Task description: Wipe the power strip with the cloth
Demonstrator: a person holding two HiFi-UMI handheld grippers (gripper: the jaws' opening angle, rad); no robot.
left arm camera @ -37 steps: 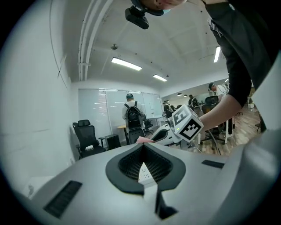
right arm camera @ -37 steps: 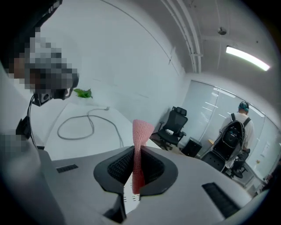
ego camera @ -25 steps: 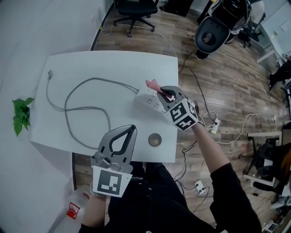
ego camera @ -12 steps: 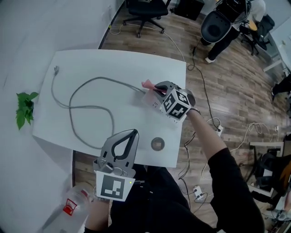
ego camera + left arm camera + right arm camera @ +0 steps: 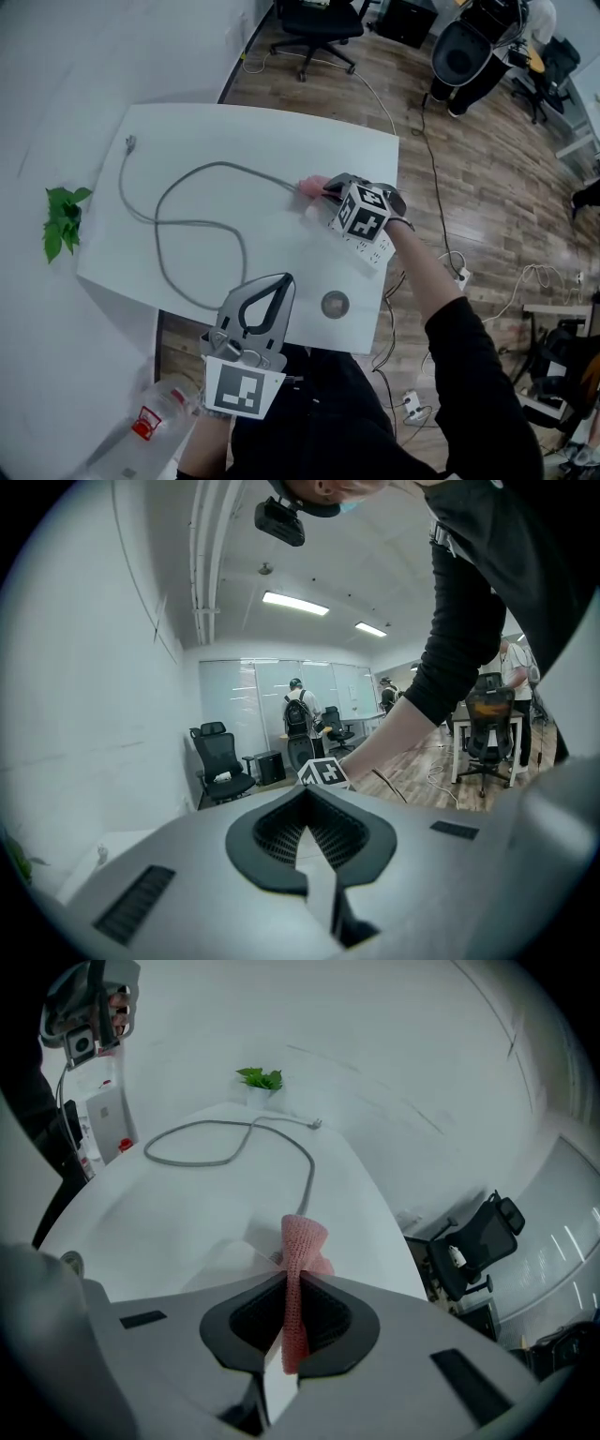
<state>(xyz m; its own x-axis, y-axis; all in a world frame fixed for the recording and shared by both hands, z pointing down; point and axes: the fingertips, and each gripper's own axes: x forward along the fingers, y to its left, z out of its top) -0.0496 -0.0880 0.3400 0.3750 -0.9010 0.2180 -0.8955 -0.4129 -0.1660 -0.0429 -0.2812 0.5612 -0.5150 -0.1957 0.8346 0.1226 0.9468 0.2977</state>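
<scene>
The white power strip (image 5: 373, 251) lies near the right edge of the white table (image 5: 187, 131), mostly hidden under my right gripper (image 5: 323, 190). That gripper is shut on a pink cloth (image 5: 311, 185), and holds it at the strip's cable end. In the right gripper view the cloth (image 5: 298, 1269) stands pinched between the jaws, with the strip (image 5: 220, 1260) just beneath it. The strip's grey cable (image 5: 202, 225) loops across the table to the left. My left gripper (image 5: 280, 282) hovers shut and empty over the table's front edge.
A round grommet hole (image 5: 335, 303) sits in the table near the front edge. A small green plant (image 5: 61, 220) stands to the table's left. A plastic bottle (image 5: 145, 427) is low at the left. Office chairs (image 5: 314, 23) and floor cables lie beyond.
My right gripper has slid the pink cloth along the power strip toward its cable end. The left gripper has stayed shut near the front edge.
</scene>
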